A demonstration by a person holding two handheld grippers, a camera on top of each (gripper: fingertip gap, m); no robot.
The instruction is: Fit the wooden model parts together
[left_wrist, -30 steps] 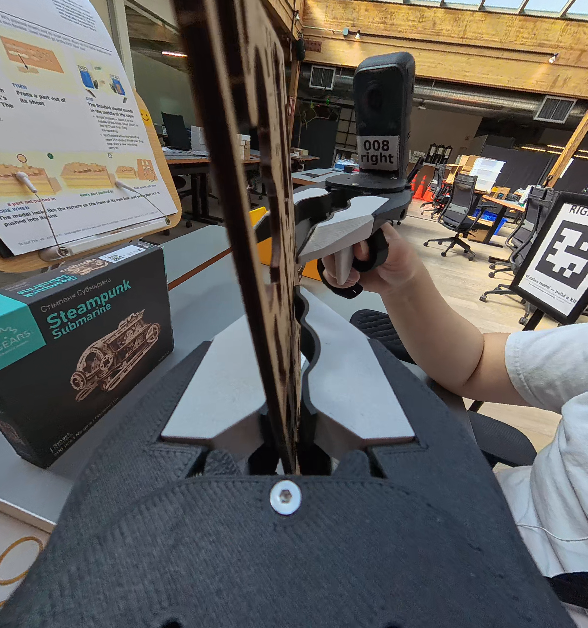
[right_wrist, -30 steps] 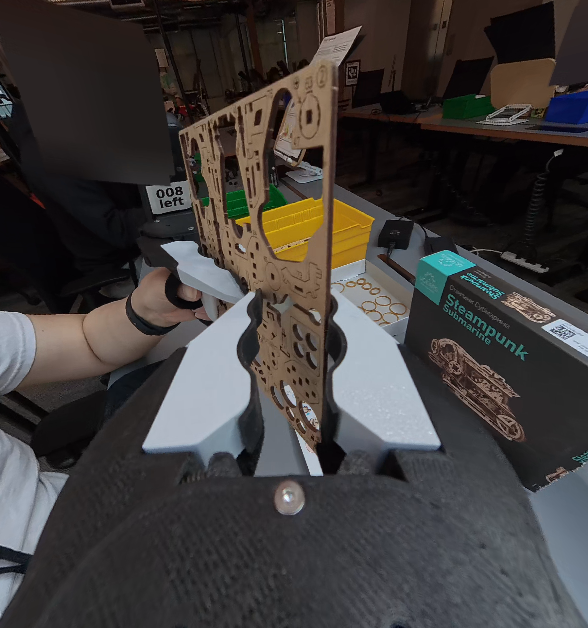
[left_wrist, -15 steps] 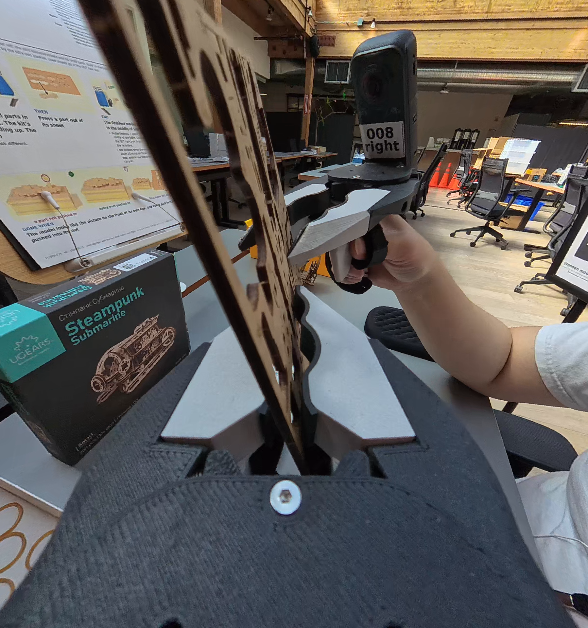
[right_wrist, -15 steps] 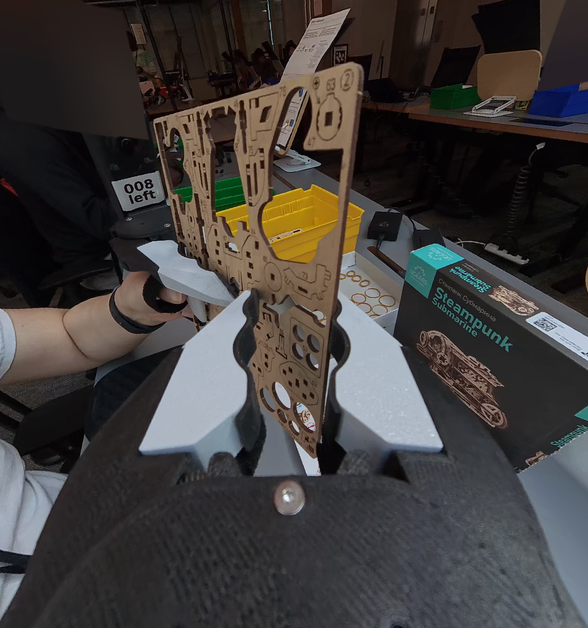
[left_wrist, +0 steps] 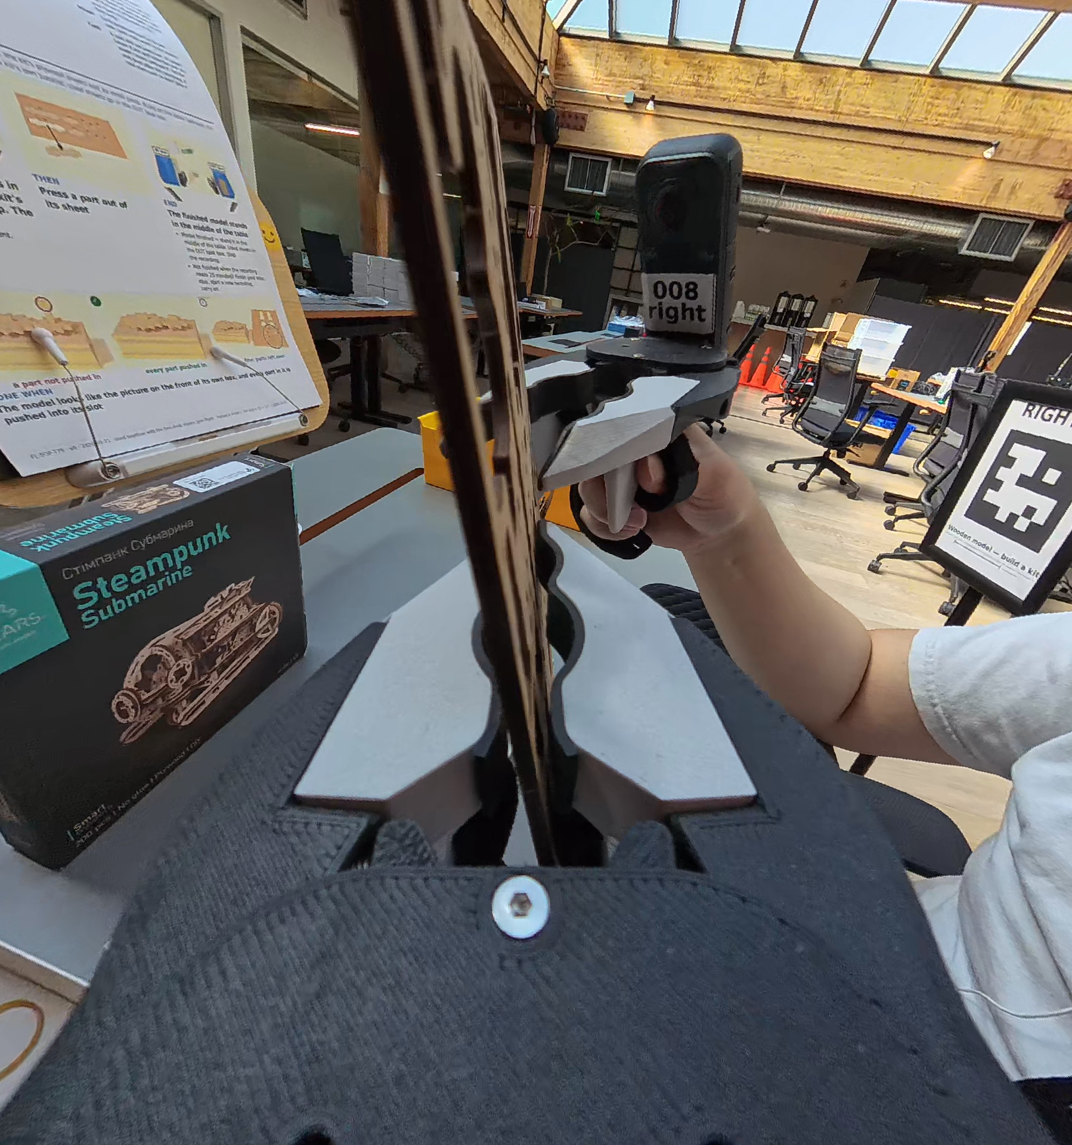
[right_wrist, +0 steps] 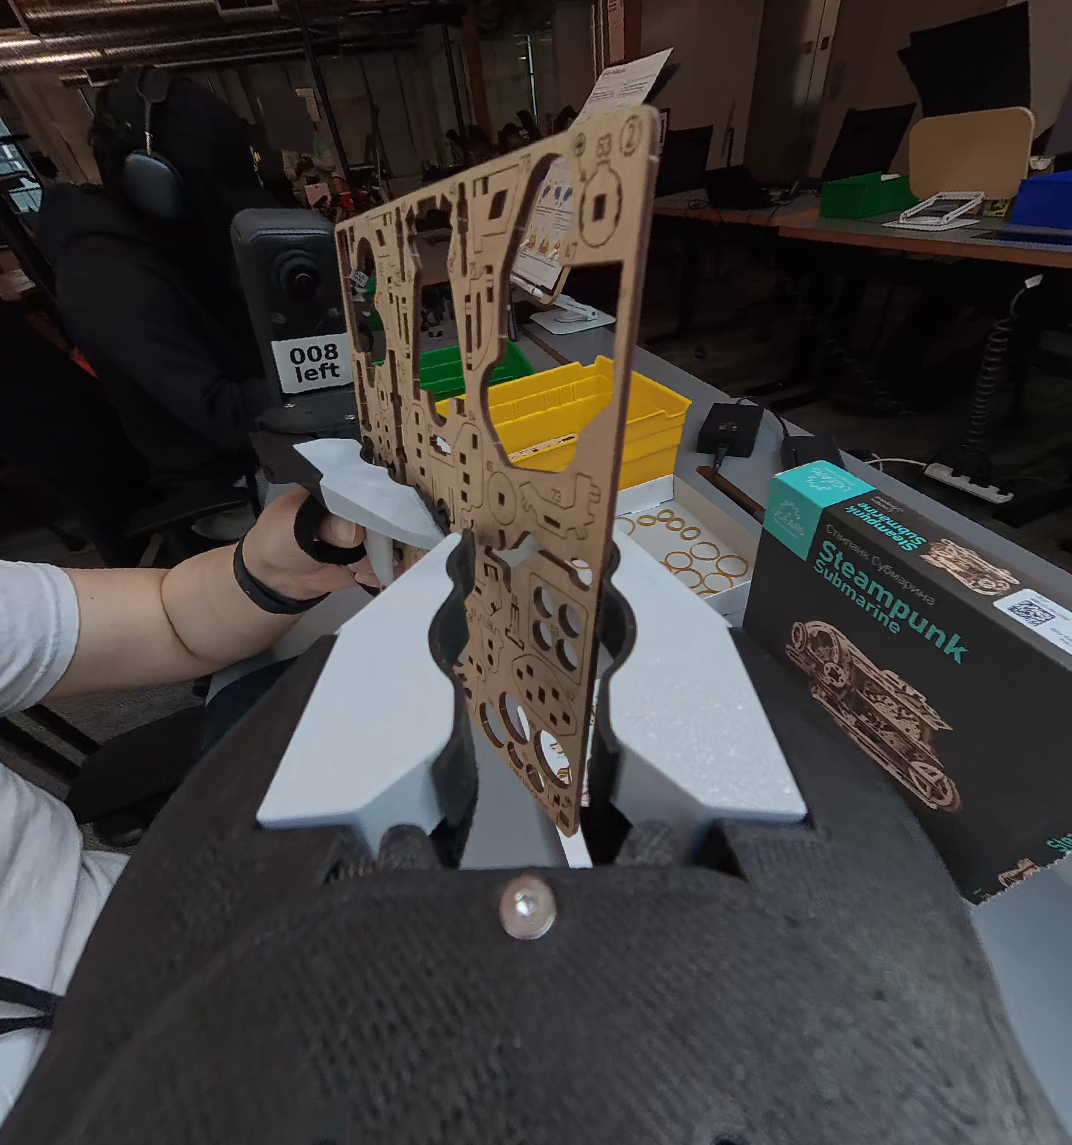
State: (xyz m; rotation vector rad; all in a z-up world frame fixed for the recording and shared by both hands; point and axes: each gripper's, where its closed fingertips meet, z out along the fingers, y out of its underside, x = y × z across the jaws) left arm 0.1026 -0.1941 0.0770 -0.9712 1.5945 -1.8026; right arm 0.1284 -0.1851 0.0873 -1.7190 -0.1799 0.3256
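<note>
Right wrist view: wooden sheet (right_wrist: 509, 434) between both tongs (right_wrist: 530, 619).

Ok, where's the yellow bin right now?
In the right wrist view, the yellow bin sits on the grey table behind the wooden parts sheet, beside a green bin.

The wooden parts sheet (right_wrist: 509, 471), tilted left half a second ago, now stands nearly upright again, seen almost edge-on from the left hand-held gripper (left_wrist: 524, 626).
</note>
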